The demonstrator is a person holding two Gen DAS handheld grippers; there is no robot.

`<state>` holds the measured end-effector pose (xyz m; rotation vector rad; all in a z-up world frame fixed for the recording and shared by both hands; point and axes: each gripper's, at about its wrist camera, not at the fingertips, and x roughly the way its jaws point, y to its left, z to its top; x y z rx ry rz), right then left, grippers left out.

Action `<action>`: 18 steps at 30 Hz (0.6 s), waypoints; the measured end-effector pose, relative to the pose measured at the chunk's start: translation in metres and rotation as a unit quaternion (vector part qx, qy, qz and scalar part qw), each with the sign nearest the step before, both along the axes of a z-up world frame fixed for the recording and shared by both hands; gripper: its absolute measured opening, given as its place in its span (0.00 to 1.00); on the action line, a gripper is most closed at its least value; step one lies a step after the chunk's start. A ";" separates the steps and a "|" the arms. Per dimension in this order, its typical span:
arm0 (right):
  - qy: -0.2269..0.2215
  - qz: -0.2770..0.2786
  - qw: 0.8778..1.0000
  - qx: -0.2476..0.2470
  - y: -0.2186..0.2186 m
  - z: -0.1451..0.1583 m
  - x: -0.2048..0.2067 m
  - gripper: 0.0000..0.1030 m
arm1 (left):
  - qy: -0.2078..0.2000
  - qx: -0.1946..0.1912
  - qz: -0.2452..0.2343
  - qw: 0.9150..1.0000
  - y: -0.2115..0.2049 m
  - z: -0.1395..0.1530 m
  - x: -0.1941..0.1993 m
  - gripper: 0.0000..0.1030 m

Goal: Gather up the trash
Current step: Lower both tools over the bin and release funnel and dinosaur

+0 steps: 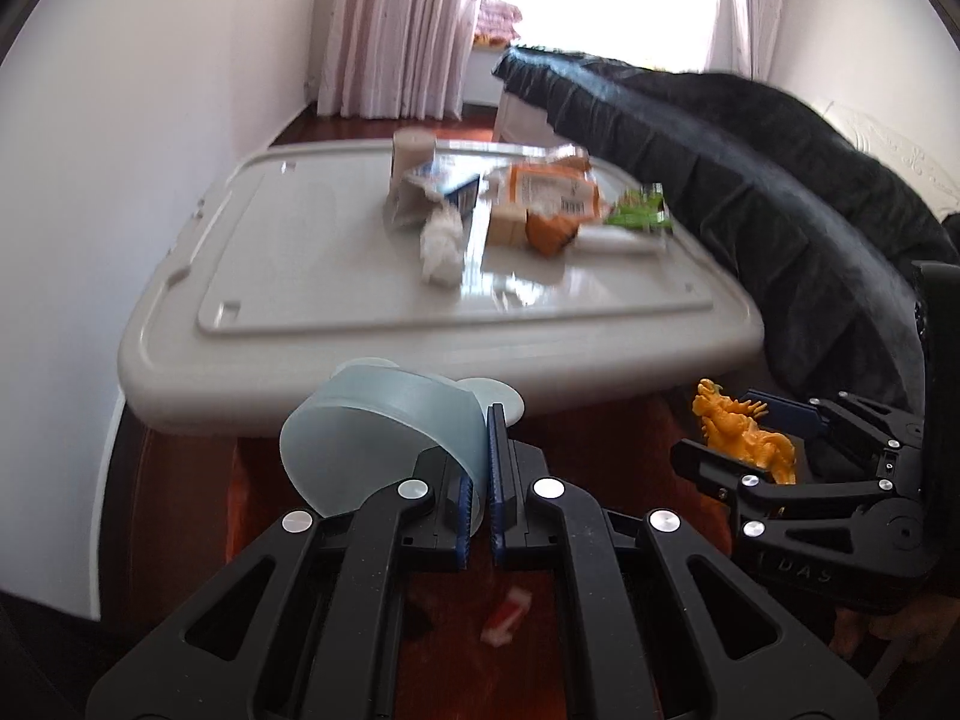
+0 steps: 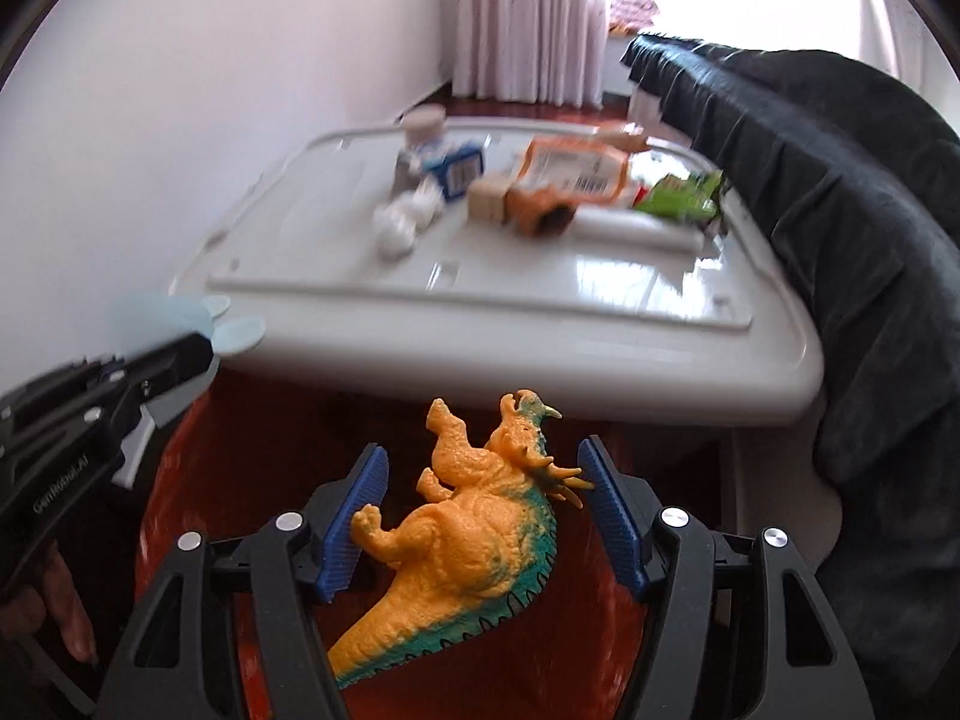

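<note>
Down at six o'clock in the left wrist view, the left hand-held gripper (image 1: 491, 480) is pressed together on the rim of one pale blue cup (image 1: 384, 444), held in the air just in front of the grey bin lid that serves as the desk (image 1: 336, 360). On that desk, toward twelve o'clock, the trash sits in a loose cluster: one crumpled tissue (image 1: 443, 243), one blue-and-white carton (image 1: 441, 192), one orange snack bag (image 1: 549, 189), one green wrapper (image 1: 639, 213) and one round jar (image 1: 413, 147). A small red-and-white scrap (image 1: 506, 615) lies on the floor at six o'clock. At three o'clock the right hand-held gripper (image 1: 750, 438) carries one orange toy dinosaur (image 1: 744, 435).

From the right wrist view, that gripper's fingers stand spread, with the dinosaur lying between them; whether the pads truly clamp it I cannot tell. The cup shows at nine o'clock, the trash pile at twelve, a dark jacket (image 2: 840, 210) at two.

Judging by this, both hands are full of non-trash, so each should be set down well apart from the pile, upright and gently, before any wrapper is reached for
</note>
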<state>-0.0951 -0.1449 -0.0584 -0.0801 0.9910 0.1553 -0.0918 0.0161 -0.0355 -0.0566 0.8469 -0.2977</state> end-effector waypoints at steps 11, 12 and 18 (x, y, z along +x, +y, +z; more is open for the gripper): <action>-0.023 -0.027 0.999 -0.033 -0.011 -0.001 -0.020 0.87 | 0.036 -0.002 0.056 0.998 0.014 -0.008 -0.018 0.77; -0.032 -0.027 0.999 -0.031 -0.012 0.003 -0.021 0.87 | 0.034 -0.003 0.053 0.998 0.013 -0.008 -0.018 0.77; -0.062 -0.023 0.997 -0.033 -0.013 0.016 -0.015 0.87 | 0.016 -0.007 0.041 0.999 0.009 -0.001 -0.010 0.77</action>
